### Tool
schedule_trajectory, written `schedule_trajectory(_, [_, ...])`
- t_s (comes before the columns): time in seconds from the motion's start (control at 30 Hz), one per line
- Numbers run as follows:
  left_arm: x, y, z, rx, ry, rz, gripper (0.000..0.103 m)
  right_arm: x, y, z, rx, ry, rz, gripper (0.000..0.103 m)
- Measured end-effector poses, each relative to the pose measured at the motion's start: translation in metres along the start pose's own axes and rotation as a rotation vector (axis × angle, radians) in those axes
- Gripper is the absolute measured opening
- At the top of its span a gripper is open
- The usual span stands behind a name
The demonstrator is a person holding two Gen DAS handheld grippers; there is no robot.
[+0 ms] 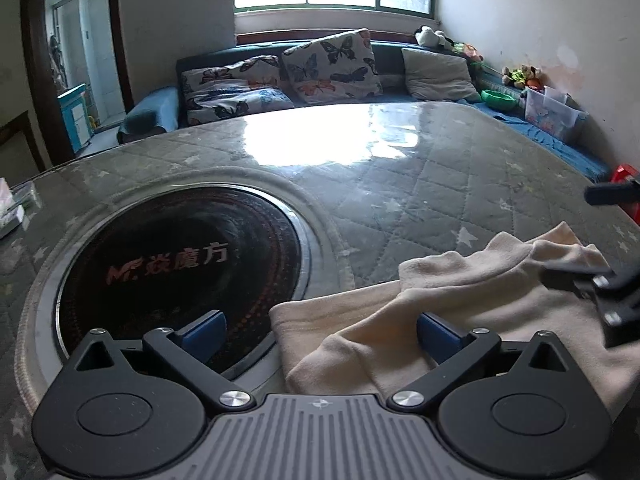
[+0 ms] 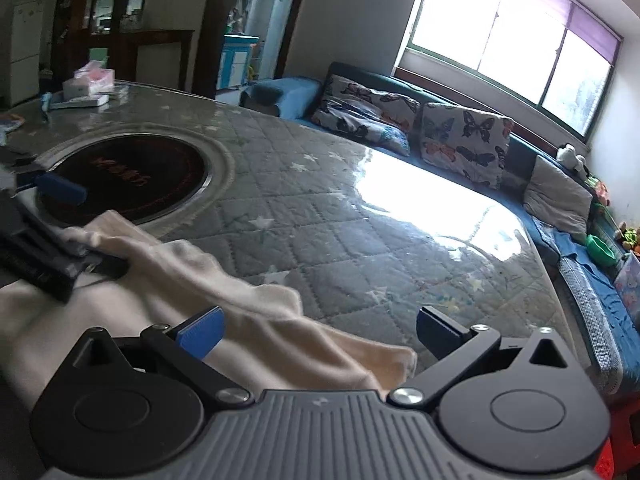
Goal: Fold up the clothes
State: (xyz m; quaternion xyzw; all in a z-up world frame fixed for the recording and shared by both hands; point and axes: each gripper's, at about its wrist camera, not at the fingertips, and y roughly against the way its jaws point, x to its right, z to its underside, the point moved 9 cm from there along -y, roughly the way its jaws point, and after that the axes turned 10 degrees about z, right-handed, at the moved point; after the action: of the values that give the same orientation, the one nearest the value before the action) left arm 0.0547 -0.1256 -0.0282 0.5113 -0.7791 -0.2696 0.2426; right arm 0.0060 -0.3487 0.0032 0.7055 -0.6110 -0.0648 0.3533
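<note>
On the near right part of the quilted grey star-print table cover (image 1: 420, 184) lies a rumpled cream fleece garment (image 1: 460, 292) — the left gripper (image 1: 320, 332) and right gripper (image 2: 320, 332) both hover over it, jaws wide, gripping nothing.

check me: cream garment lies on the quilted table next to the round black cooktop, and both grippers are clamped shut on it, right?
Not clamped. The left wrist view shows the left gripper open over the garment; the right gripper is open too. The rest holds: it lies beside the cooktop on the table.
</note>
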Motion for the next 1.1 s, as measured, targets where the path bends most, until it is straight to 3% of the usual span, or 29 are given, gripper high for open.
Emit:
schedule_trajectory(0.27, [-0.022,0.021,0.010,0.019,0.076,-0.046,0.103,-0.029,0.040,0.011,0.028,0.064,-0.110,0.103])
schedule_trajectory(0.67, [-0.045,0.054,0.029,0.052,0.230,-0.077,0.103,-0.117,0.087,0.012,0.107,0.276,-0.330,0.103])
schedule_trajectory(0.8, [-0.049,0.063,0.035,0.056,0.280,-0.064,0.103,-0.152,0.094,0.013,0.141,0.388,-0.355,0.102])
schedule_trajectory(0.87, [-0.048,0.066,0.037,0.057,0.300,-0.050,0.103,-0.166,0.096,0.014,0.152,0.431,-0.358,0.097])
schedule_trajectory(1.07, [-0.042,0.067,0.045,0.053,0.393,0.011,0.103,-0.187,0.096,0.014,0.147,0.478,-0.353,0.067])
schedule_trajectory(1.1, [-0.041,0.066,0.046,0.051,0.413,0.020,0.103,-0.186,0.096,0.014,0.145,0.480,-0.351,0.051])
